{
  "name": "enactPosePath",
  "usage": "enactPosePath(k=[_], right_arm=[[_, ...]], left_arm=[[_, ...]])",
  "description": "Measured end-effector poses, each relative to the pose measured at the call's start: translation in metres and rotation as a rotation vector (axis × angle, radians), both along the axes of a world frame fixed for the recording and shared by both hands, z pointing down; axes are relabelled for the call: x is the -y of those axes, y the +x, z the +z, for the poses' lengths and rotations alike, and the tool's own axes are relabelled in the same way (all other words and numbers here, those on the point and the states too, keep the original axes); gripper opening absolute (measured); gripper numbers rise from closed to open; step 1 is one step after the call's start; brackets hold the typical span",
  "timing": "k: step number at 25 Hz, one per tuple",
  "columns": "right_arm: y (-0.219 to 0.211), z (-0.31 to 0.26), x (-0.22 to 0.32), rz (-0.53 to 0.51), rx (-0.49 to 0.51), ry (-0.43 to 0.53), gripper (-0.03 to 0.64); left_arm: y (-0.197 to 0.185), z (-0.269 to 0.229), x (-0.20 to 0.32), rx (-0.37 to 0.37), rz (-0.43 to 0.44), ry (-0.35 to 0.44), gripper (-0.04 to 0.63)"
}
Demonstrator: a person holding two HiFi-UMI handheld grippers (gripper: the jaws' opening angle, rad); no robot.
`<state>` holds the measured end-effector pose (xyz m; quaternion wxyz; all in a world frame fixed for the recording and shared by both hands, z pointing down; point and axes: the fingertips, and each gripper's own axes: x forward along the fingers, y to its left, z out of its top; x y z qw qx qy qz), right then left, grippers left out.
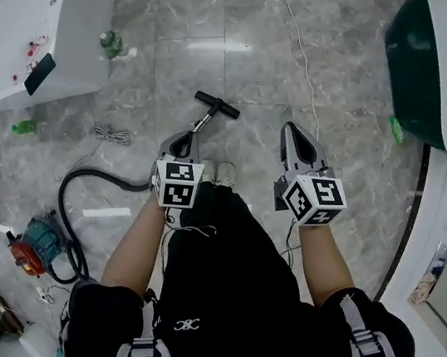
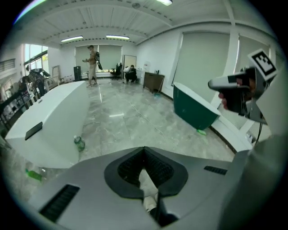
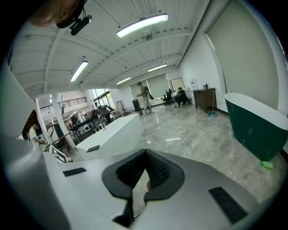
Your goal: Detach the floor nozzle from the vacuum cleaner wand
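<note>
The left claw (image 1: 178, 145) is held out ahead of the person's left knee. In the left gripper view its jaws are seen pressed together, with nothing caught between them. The right claw (image 1: 294, 133) is held level with it, well apart to the right. Its jaws are likewise closed on nothing in the right gripper view. Both claws are pointed out across the room rather than down.

The wand (image 1: 202, 122) is laid on the grey floor (image 1: 247, 10) just ahead of the left claw, slanting up to the right. The nozzle (image 1: 218, 104), a short black crossbar, is seen seated on its far end. The wand's near end is hidden beneath the left claw. A black hose (image 1: 89, 176) is looped from beside that claw to the vacuum (image 1: 36, 242) at the left. A white desk (image 1: 11, 56) is seen at the upper left, with a bottle (image 1: 109, 43) beside it. A green tub (image 1: 415, 59) is seen at the right.
</note>
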<state>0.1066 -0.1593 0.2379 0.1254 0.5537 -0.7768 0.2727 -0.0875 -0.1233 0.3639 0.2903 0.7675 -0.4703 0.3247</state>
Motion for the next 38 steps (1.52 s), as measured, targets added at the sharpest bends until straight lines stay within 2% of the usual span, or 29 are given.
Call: enactPosePath(k=[2,5,6,7,10,13,14,17,20,21,22,24,26,28,32,38], right_arm=[[0.002,0.049,0.018,-0.003,-0.003,-0.003,0.012],[-0.001,0.128,0.043,-0.017,-0.003,0.01,0.012],[-0.003,0.155,0.048,-0.021,-0.001,0.013,0.012],[-0.005,0.182,0.053,-0.02,0.003,0.015,0.012],[-0.006,0.27,0.067,0.011,0.027,-0.007,0.012],[-0.009,0.354,0.058,0.0,0.049,-0.082,0.012],[-0.011,0.38,0.051,-0.026,0.043,-0.097,0.012],[-0.014,0.456,0.034,-0.112,-0.017,-0.105,0.012],[0.007,0.511,0.026,-0.117,-0.069,-0.127,0.012],[0.016,0.524,0.028,-0.097,-0.076,-0.137,0.012],[0.026,0.533,0.029,-0.072,-0.073,-0.155,0.012],[0.038,0.536,0.03,-0.037,-0.042,-0.196,0.012],[0.038,0.52,0.028,-0.048,-0.001,-0.222,0.012],[0.029,0.494,0.023,-0.066,0.059,-0.255,0.012],[0.007,0.432,0.005,-0.073,0.13,-0.297,0.012],[-0.005,0.36,-0.042,-0.082,0.222,-0.339,0.012]], left_arm=[[-0.003,0.07,0.011,0.038,0.034,-0.033,0.005],[0.0,0.169,0.027,0.034,0.06,-0.039,0.021],[0.002,0.205,0.028,0.026,0.076,-0.05,0.106],[0.003,0.244,0.028,0.024,0.095,-0.071,0.148],[-0.001,0.378,0.016,0.063,0.162,-0.195,0.233],[-0.008,0.507,-0.035,0.094,0.203,-0.396,0.236],[-0.011,0.544,-0.05,0.118,0.217,-0.436,0.236],[-0.03,0.635,-0.062,0.246,0.249,-0.406,0.236],[-0.041,0.693,-0.065,0.34,0.254,-0.39,0.236],[-0.042,0.703,-0.065,0.354,0.26,-0.395,0.191],[-0.043,0.708,-0.066,0.364,0.27,-0.4,0.174],[-0.044,0.704,-0.07,0.369,0.288,-0.41,0.17],[-0.038,0.685,-0.075,0.358,0.306,-0.423,0.169],[-0.024,0.649,-0.079,0.336,0.335,-0.408,0.169],[0.013,0.552,-0.075,0.259,0.387,-0.313,0.169],[0.06,0.419,-0.073,0.087,0.386,-0.203,0.169]])
